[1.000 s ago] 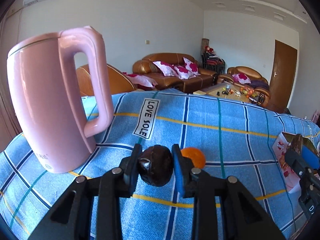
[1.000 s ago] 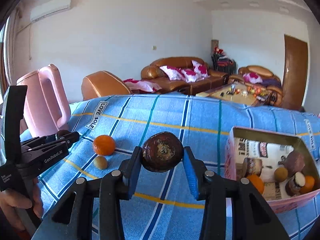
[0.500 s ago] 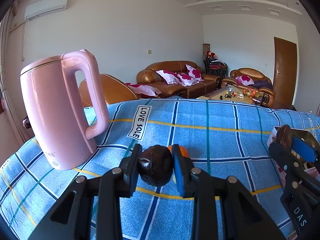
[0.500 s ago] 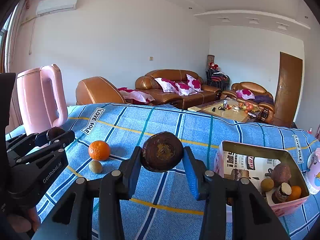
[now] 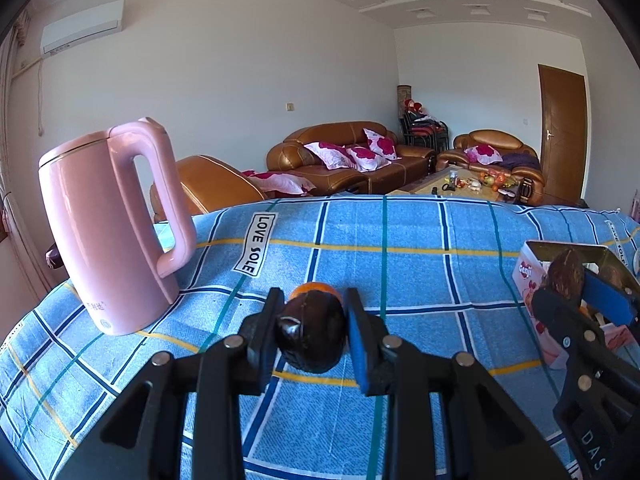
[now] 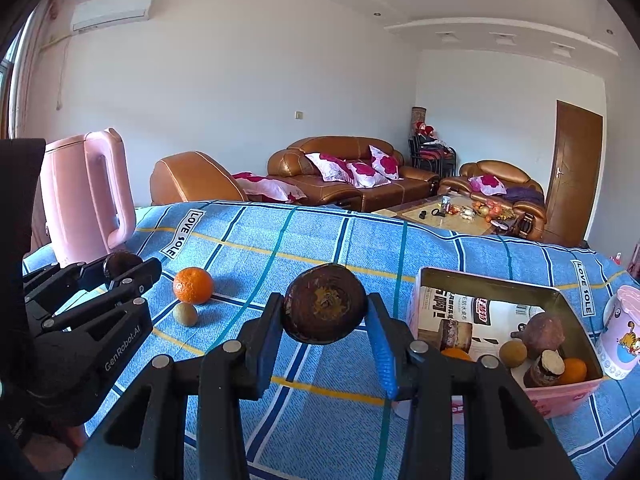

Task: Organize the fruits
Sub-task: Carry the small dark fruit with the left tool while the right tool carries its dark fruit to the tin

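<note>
Left tongs [image 5: 312,320]: jaws closed on a small dark fruit [image 5: 311,334], round and glossy brown, held clear above the worktop [image 5: 420,280], which is covered by a blue checked cloth. Both pads press against the fruit's sides.

Right tongs [image 6: 325,316]: jaws closed on a larger brown fruit [image 6: 325,309], flattened and rough-skinned, with a pale mark at the centre of the face turned toward the camera. This fruit is also held above the cloth, to the left of the pink box [image 6: 556,398].

Pink box: open-topped, sits on the cloth at the right of the right wrist view. Contents visible: a reddish-brown fruit [image 6: 543,331], a small tan round fruit [image 6: 513,354], two orange fruits, one of them at [image 6: 573,370], and a dark cut piece that cannot be identified with certainty.

Loose items on the cloth: an orange [image 6: 193,285] and, touching its lower edge, a small tan fruit [image 6: 185,314]. Both lie between the two tongs in the right wrist view. In the left wrist view the orange is mostly hidden behind the held dark fruit.

A pink kettle [image 5: 108,232] stands upright at the left of the worktop, handle facing right. A pink printed cup [image 6: 622,336] stands just beside the box on its right.
</note>
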A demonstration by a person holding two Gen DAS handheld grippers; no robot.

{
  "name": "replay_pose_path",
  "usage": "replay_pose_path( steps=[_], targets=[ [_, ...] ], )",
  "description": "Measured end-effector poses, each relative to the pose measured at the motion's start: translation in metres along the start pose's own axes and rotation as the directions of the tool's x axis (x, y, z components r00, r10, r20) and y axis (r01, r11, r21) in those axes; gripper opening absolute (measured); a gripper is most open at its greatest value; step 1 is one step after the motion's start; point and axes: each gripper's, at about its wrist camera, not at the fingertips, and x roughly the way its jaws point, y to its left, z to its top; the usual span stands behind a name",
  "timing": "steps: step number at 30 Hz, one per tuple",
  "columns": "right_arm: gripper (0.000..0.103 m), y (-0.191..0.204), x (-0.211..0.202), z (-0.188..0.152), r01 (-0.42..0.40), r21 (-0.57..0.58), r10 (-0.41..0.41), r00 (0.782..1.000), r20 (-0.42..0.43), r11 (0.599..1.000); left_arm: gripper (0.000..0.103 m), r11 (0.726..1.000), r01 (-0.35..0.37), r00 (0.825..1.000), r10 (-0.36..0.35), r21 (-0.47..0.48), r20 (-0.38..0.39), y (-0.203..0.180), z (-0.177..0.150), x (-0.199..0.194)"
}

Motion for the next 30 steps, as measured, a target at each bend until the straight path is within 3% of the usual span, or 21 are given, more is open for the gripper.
replay_pose_path(
  steps=[17,30],
  targets=[
    [0.044,-0.041,-0.021,-0.011,0.049,-0.006,-0.049,0.999,0.008,0.999,0.032,0.999,0.050,0.999,-0.049,0.014,-0.009,-0.039,-0.002,-0.011],
    [0.044,-0.089,-0.032,-0.012,0.118,0.011,-0.119,0.992,0.031,0.993,0.032,0.994,0.108,0.994,-0.108,0.031,-0.003,-0.089,0.001,-0.019]
  ],
)
